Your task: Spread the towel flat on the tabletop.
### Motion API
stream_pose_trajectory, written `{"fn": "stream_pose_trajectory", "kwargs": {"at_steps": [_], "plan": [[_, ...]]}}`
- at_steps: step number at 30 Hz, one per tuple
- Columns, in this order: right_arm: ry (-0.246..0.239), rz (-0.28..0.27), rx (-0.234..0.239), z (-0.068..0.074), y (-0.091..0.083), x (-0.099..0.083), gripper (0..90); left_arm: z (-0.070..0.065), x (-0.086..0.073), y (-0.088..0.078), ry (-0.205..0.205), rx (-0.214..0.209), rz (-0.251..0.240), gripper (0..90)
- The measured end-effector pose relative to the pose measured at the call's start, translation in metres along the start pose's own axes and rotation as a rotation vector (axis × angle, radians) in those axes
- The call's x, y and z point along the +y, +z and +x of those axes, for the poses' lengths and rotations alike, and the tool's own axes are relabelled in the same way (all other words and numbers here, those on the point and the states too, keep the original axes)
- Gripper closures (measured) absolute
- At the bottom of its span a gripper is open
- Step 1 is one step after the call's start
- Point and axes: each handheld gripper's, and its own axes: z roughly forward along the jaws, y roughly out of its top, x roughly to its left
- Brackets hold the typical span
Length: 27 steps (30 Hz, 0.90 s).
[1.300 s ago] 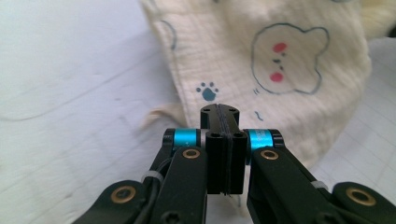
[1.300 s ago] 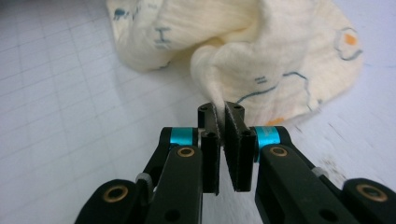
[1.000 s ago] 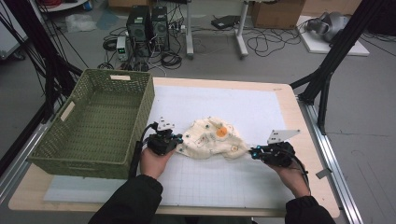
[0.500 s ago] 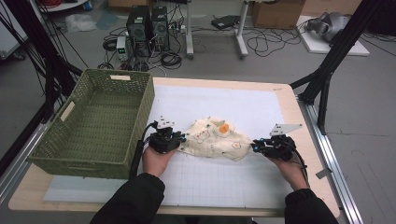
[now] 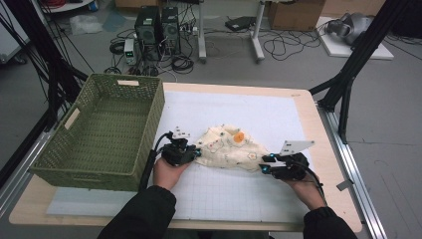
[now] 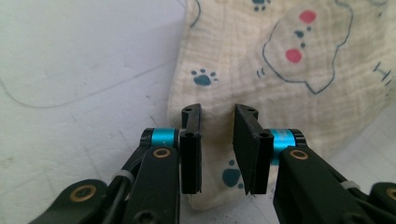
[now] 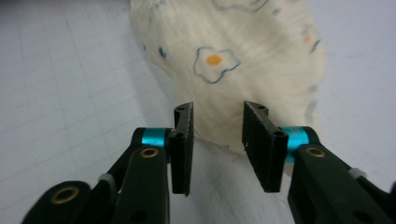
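Where the table (image 5: pixel 318 124) meets the person's left, a green basket (image 5: pixel 102 134) sits on the white mat (image 5: pixel 259 114), its near corner reaching the table's front edge. Just right of the basket, the left gripper (image 5: pixel 195 152) rests at the left end of the cloth (image 5: pixel 229 149), a cream piece printed with paw marks and fried eggs, bunched on the mat about mid-table. Jaws apart, having just been opening; the cloth's corner lies between them, pads not pressing.

Right of the cloth, the right gripper (image 5: pixel 263 165) sits at its right end, jaws also apart and just been opening, the cloth's edge between them but loose. Bare mat lies open behind the cloth toward the far edge, and in front of it toward the person. Right of the right gripper, a narrow strip of mat, then the table's rim.

Left gripper view: left gripper (image 6: pixel 217 135) over the cloth (image 6: pixel 280 70), weave and paw prints sharp; the cloth's far part cut off at the frame's top. Right gripper view: right gripper (image 7: pixel 217 135), cloth (image 7: pixel 229 60) blurred, prints hard to read. An orange patch (image 5: pixel 239 136) on top of the cloth shows from above.
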Motion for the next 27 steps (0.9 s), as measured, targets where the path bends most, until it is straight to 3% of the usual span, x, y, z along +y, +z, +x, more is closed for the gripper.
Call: {"fn": "stream_pose_trajectory", "kwargs": {"at_steps": [6, 12, 16, 21, 24, 27], "plan": [[-0.006, 0.063, 0.009, -0.002, 0.029, 0.004, 62.6, -0.002, -0.002, 0.005, 0.033, 0.016, 0.013, 76.1], [0.011, 0.052, -0.009, -0.004, 0.033, 0.004, 74.4, -0.002, -0.002, 0.006, 0.036, 0.036, 0.008, 85.7], [0.011, 0.054, -0.008, -0.004, 0.033, 0.004, 85.7, -0.002, -0.002, 0.005, 0.045, 0.038, 0.015, 88.8], [0.022, 0.05, 0.019, -0.006, 0.028, 0.003, 87.4, -0.004, -0.002, -0.001, 0.026, 0.015, 0.012, 89.3], [0.018, 0.038, 0.043, -0.004, 0.019, 0.003, 87.5, -0.012, -0.002, -0.011, 0.053, 0.008, -0.001, 89.4], [0.011, 0.016, 0.056, 0.0, 0.003, 0.003, 87.5, -0.018, -0.004, -0.022, 0.054, -0.004, -0.019, 89.4]]}}
